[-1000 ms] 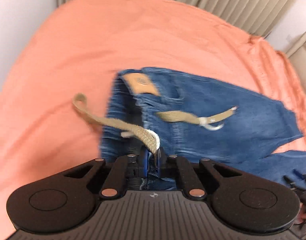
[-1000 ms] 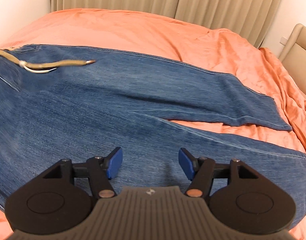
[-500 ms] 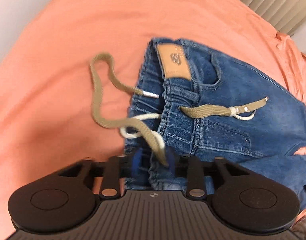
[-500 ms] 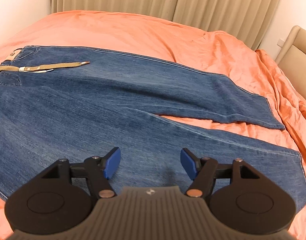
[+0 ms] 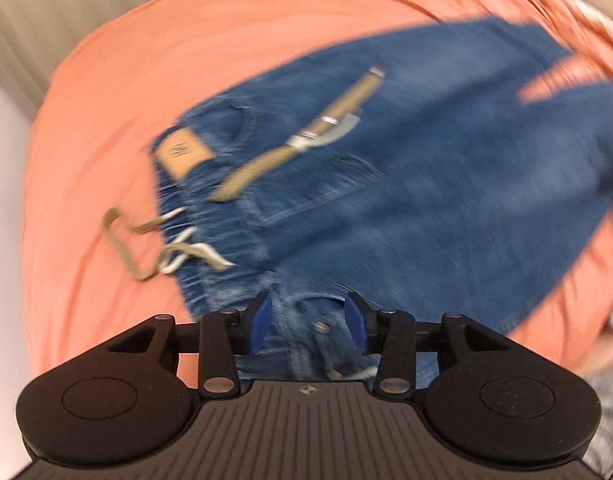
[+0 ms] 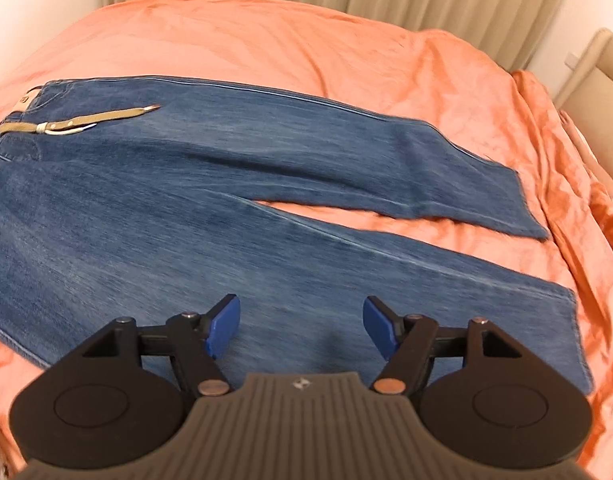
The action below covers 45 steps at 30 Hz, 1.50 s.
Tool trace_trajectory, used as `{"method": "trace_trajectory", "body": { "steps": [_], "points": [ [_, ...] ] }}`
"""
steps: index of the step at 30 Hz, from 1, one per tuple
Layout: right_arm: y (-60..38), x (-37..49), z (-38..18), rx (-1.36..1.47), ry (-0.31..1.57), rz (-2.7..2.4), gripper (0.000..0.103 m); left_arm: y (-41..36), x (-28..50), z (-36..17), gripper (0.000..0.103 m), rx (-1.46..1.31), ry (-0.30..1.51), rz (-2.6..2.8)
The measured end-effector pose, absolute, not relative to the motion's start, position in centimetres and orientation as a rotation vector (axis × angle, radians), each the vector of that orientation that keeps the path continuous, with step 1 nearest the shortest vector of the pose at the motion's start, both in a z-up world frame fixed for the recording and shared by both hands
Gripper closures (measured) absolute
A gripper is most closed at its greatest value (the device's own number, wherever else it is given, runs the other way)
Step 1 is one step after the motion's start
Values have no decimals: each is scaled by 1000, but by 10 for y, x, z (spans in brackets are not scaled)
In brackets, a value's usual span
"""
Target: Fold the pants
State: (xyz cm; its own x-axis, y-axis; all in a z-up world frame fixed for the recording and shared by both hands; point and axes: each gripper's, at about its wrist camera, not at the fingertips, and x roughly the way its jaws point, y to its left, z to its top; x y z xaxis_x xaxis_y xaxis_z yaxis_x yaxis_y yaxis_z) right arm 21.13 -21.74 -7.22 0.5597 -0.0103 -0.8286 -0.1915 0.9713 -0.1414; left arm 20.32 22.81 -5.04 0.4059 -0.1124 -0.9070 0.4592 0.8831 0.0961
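Left gripper (image 5: 308,326): your blue pads stand apart, released, hovering over the waistband near its button at 6 o'clock in the left wrist view; no cloth is pinched between them. This view is blurred, so fine contact is hard to judge.
Drawstring (image 5: 162,248): you have a loose tan cord trailing off the waistband at 9 o'clock onto the bedspread.
Leather patch (image 5: 182,152): it sits on the waistband at 10 o'clock.
Belt strap (image 6: 74,122): a tan strap with a metal ring lies across the hip, at 10 o'clock in the right wrist view.
Jeans (image 6: 146,216): they lie spread flat on the orange bedspread (image 6: 306,48), waist toward 9 o'clock, both legs running toward 3 o'clock and splayed apart with bedspread showing between them.
Right gripper (image 6: 300,330): your pads are wide apart, released, over the thigh of the near leg at 6 o'clock, gripping nothing.
Progress: laying out looks done; no fold is made yet. You have yet to bring one leg over the other, then fold along the length.
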Motion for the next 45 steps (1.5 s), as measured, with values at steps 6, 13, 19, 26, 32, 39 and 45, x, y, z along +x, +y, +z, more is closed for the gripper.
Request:
{"method": "trace_trajectory", "body": {
  "steps": [6,13,19,26,32,39,45],
  "points": [
    [-269,202,-50,-217,1038,60,39,182,169,-69,47,581,1106,-511],
    [-334,191,-38,-180,1112,-18,44,142,142,-111,39,852,1120,-599],
    [-385,185,-41,-169,1178,-57,44,120,131,-129,37,958,1164,-654],
    [-416,184,-42,-285,1259,-5,44,99,116,-146,37,1097,1208,-688],
    [-415,177,-52,-466,1260,126,49,97,130,-135,95,987,1173,-645],
    [-406,162,-82,-648,1093,174,54,116,119,-103,100,891,1037,-598],
    [-405,153,-104,-790,1042,190,58,127,123,-79,100,737,996,-565]
  ]
}}
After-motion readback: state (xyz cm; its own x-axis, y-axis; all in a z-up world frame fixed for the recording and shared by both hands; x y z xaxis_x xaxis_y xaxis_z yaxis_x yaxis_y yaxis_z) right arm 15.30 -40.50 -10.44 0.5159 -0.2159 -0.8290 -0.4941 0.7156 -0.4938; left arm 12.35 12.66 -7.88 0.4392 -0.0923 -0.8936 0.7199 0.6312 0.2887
